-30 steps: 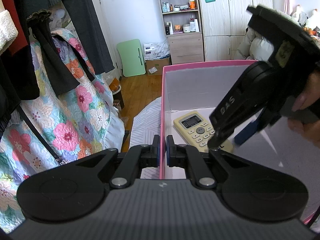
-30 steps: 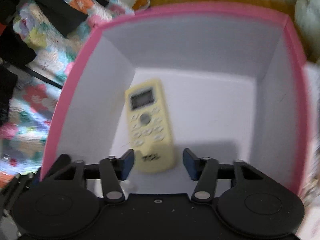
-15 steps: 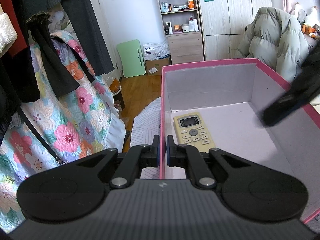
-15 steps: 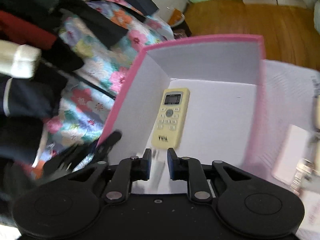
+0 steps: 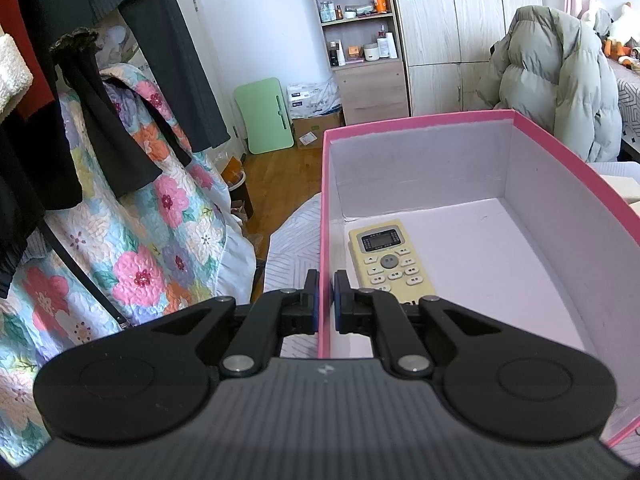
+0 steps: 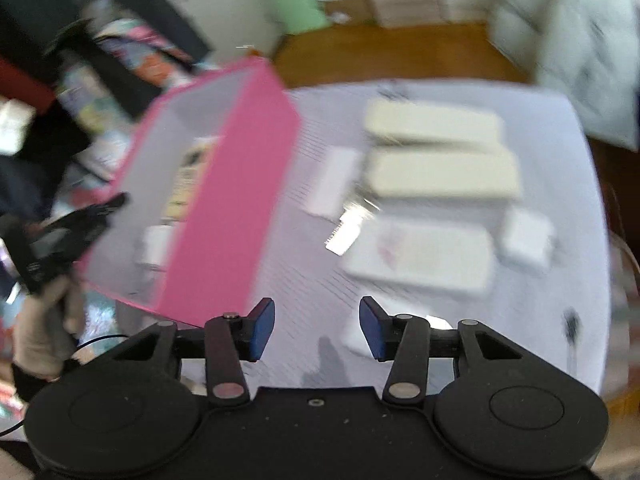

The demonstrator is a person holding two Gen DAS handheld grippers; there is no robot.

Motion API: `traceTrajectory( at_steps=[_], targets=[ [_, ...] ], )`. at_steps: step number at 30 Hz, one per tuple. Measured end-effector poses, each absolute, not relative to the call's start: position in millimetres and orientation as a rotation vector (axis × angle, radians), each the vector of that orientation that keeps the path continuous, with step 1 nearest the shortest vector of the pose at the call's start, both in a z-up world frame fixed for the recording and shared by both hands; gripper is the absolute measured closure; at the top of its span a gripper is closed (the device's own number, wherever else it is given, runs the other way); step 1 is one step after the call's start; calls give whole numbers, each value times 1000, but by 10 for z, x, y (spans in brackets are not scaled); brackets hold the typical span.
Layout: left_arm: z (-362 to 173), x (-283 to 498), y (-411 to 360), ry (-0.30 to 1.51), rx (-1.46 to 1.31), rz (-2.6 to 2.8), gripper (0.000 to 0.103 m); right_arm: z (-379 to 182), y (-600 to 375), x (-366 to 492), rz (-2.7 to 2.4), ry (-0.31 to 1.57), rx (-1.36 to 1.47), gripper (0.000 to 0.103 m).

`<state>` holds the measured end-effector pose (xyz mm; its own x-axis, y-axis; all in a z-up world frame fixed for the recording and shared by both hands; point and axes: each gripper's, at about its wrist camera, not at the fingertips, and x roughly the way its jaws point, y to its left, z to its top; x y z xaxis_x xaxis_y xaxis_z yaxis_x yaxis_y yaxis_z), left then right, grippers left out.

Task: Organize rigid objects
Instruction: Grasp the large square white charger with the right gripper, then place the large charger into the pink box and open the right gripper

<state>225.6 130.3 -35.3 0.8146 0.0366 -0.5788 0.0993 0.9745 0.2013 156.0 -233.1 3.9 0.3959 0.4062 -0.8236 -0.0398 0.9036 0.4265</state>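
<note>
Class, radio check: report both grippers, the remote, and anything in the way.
Left gripper shut on pink box wall. Right gripper open, empty. Yellow remote flat inside box. Nothing blocking.

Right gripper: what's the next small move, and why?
Probably ease the right gripper forward and down toward the nearest white block on the table. Its fingers are open and empty, only the remote lies in the pink box, and the left gripper clamps its wall.

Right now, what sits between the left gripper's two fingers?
In the left wrist view, the left gripper is shut on the pink cardboard box: its near left wall stands between the fingers. The yellow remote control lies inside, just beyond.
</note>
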Motion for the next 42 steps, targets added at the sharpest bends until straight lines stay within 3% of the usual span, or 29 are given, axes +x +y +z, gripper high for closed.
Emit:
traceTrajectory(
  at_steps=[3, 11, 13, 19, 21, 25, 34, 42],
  targets=[
    [-349, 2254, 1296, 620, 228, -32, 97, -144, -2395, 1490, 228, 1156, 364, 41],
    [-335, 2267, 1317, 623, 235, -30, 96, -404, -2197, 1521, 147, 1196, 298, 38],
    [-331, 2266, 1323, 623, 236, -29, 96, -488, -2177, 1542, 148, 1200, 312, 33],
    [-330, 2269, 1319, 626, 238, -30, 96, -640, -1987, 1690, 108, 1162, 197, 33],
    [-327, 2270, 1309, 628, 247, -28, 96, -631, -1912, 1682, 99, 1139, 123, 41],
    [-326, 2265, 1310, 629, 242, -30, 96, -588, -1938, 1619, 130, 1114, 87, 41],
    [-327, 2263, 1301, 626, 237, -31, 96, -130, -2018, 1530, 234, 1034, 214, 41],
    [-326, 2267, 1299, 623, 239, -29, 96, 556, -1366, 1649, 592, 831, 143, 41]
  ],
)
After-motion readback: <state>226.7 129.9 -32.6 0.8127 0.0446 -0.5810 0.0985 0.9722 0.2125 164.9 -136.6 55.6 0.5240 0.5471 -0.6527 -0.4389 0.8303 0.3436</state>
